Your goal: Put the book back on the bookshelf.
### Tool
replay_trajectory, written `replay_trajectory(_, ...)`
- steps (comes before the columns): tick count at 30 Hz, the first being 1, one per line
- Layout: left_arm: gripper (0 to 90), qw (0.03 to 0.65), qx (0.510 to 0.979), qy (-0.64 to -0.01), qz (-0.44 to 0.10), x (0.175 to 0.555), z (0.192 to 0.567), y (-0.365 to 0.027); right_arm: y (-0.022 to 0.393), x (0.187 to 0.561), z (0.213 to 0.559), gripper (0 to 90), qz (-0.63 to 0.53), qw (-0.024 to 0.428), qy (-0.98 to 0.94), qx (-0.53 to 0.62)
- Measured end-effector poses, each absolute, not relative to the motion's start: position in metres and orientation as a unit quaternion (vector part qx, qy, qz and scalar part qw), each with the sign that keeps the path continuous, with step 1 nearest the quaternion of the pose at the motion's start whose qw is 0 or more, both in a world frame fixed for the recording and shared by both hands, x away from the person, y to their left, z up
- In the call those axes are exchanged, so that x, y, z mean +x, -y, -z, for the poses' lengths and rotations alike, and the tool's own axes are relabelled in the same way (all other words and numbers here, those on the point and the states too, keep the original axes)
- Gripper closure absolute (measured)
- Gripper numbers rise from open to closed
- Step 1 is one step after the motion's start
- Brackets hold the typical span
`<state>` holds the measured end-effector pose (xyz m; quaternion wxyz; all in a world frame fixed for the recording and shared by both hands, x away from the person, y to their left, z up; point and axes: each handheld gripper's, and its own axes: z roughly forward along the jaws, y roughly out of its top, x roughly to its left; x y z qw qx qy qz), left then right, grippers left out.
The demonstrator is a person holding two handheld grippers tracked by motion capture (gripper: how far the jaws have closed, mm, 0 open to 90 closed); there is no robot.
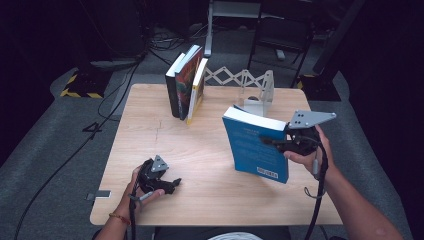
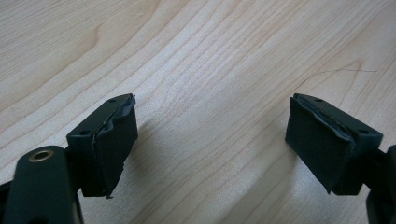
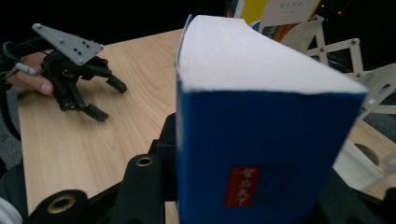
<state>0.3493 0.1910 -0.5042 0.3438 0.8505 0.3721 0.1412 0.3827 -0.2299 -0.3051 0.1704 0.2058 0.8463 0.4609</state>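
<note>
Jaws of the right gripper [image 1: 276, 143] clamp the blue book [image 1: 256, 145] upright above bare tabletop [image 1: 200, 150] — left gripper [image 1: 172, 184] gapes, empty.

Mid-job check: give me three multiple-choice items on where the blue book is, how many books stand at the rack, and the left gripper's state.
1. Where is the blue book?
A. flat on the table
B. clamped in the right gripper
C. in the rack

2. How many books stand at the far rack?
A. three
B. one
C. six

3. The left gripper is:
A. shut on a book
B. shut on nothing
C. open

Answers: B, its jaws clamp the spine; A, three leaning books; C, bare table between its jaws.
</note>
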Motion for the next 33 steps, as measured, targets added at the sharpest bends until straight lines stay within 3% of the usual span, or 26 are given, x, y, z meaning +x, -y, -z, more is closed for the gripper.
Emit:
replay_trajectory(16, 16.6, 0.342, 0.852, -0.369, -0.143, 0.350, 0.504, -0.191, 0.242, 0.436, 0.275, 61.2, -0.428, 0.238, -0.823, 0.287)
replay_trajectory(33, 16.5, 0.344, 0.852, -0.368, -0.139, 0.350, 0.504, -0.191, 0.248, 0.479, 0.261, 61.1, -0.413, 0.274, -0.794, 0.350)
